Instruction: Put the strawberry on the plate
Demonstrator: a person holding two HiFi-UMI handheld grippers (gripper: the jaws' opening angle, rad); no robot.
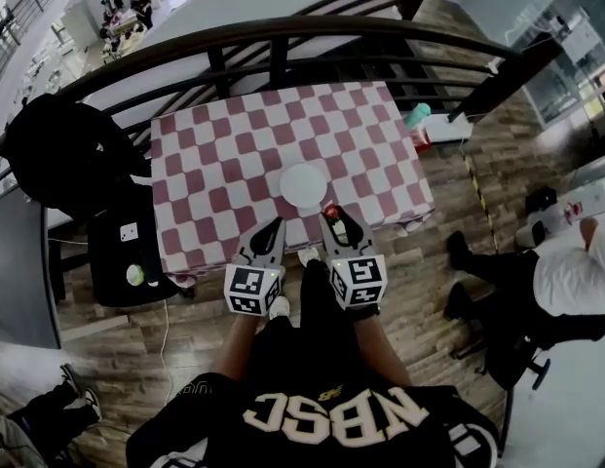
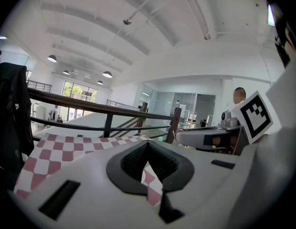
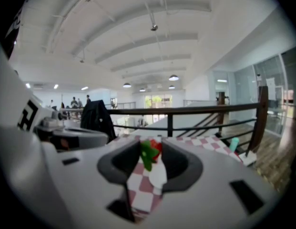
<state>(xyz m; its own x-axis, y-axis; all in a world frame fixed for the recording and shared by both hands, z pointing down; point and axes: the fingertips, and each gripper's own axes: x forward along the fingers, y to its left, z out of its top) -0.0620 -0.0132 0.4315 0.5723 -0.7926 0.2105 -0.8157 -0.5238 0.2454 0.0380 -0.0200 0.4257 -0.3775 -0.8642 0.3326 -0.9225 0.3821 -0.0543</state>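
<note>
Your right claw [image 3: 150,150] is closed on the strawberry [image 3: 152,151]. The jaws pinch it right at their tips, with the green leaves facing the camera and the red flesh showing behind them to the right. Below the strawberry, the gap between the jaws shows the checked cloth [image 3: 138,194] and a white patch that looks like the plate [image 3: 158,175].

Your left claw [image 2: 148,148] has nothing in it. Its jaws meet at the tips, leaving only a thin wedge lower down where the cloth [image 2: 152,187] shows through.

From the head view, both claws reach forward side by side over the near edge of the table [image 1: 185,252]. The left claw [image 1: 275,225] is to the left, and the right claw [image 1: 333,220] sits slightly further forward. The strawberry [image 1: 330,212] is a small red spot at the right claw's tips. It is just beside the near right rim of the plate [image 1: 304,185] and not on it. The plate is round and white, and it sits on the near half of the table, a little right of centre.

The red and white checked cloth [image 1: 234,154] covers the whole table top and hangs over the edges. A dark curved railing [image 1: 283,32] runs behind the table. A black jacket [image 1: 58,154] hangs at the left. A teal thing [image 1: 417,115] stands near the table's far right corner, though you cannot tell what it is. At the right edge of the view, a person [image 1: 565,276] in a white top sits well away from the table.
</note>
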